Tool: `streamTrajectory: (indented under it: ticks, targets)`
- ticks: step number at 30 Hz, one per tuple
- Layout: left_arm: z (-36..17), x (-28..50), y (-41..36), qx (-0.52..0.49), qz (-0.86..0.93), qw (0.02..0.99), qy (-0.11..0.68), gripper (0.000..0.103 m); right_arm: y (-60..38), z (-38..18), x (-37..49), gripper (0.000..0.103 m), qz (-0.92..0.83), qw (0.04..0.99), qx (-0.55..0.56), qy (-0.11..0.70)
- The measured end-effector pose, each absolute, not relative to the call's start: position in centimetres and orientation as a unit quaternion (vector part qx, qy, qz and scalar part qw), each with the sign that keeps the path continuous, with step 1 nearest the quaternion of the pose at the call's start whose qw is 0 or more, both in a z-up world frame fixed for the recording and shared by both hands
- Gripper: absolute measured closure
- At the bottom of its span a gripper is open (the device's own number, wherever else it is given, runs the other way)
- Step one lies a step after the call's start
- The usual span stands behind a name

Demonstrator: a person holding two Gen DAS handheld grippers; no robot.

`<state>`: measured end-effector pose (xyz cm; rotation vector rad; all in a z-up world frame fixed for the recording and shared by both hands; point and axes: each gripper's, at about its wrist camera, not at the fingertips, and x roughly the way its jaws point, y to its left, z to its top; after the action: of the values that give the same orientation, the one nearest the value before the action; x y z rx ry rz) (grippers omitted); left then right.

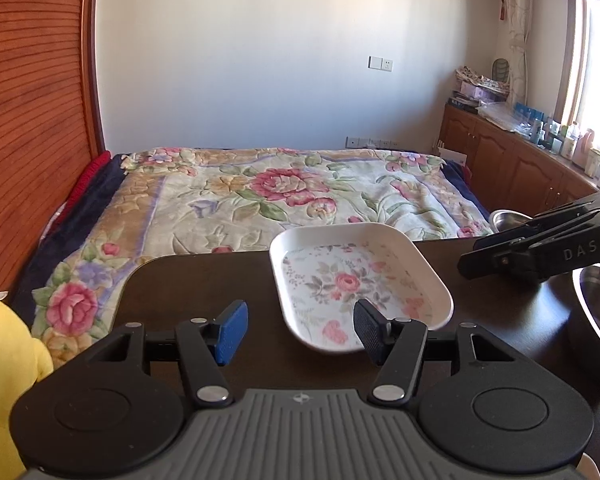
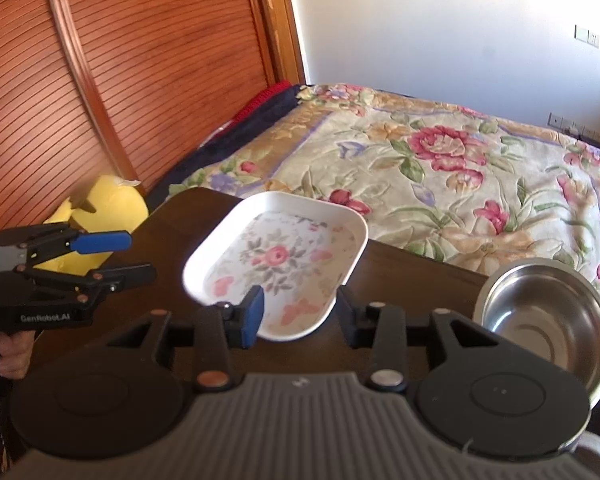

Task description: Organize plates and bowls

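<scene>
Left wrist view: the floral plate (image 1: pixel 360 284) lies flat on the dark counter (image 1: pixel 204 284), just ahead of the left gripper (image 1: pixel 300 330), whose jaws stand apart and empty. Right gripper (image 2: pixel 300 314) jaws gape empty before the plate; a steel bowl (image 2: pixel 548 312) sits right of it.

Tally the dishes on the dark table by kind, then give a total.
Floral rectangular plate: 1
Stainless steel bowls: 2, one by the table's far edge, one nearer at its right end
Total: 3 dishes on the dark table
</scene>
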<state>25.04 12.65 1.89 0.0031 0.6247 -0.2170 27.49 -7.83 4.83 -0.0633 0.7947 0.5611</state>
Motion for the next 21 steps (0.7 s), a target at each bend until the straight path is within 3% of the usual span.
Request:
streamTrajectory:
  ticks: [10,15,21]
  targets:
    - [0.1,28.8,12.5,0.000,-0.108,0.940,0.325,0.052,-7.2,3.5,30.8,0.061,0.256,0.876,-0.034,0.407]
    - [-0.8,30.0,12.4,-0.007,-0.108,0.935,0.337,0.066,-7.2,2.7,31.9,0.061,0.252,0.869,-0.028,0.424]
    - [-1.5,30.8,12.5,-0.008,-0.103,0.935,0.340,0.073,-7.0,2.0,32.7,0.069,0.251,0.864,-0.032,0.435]
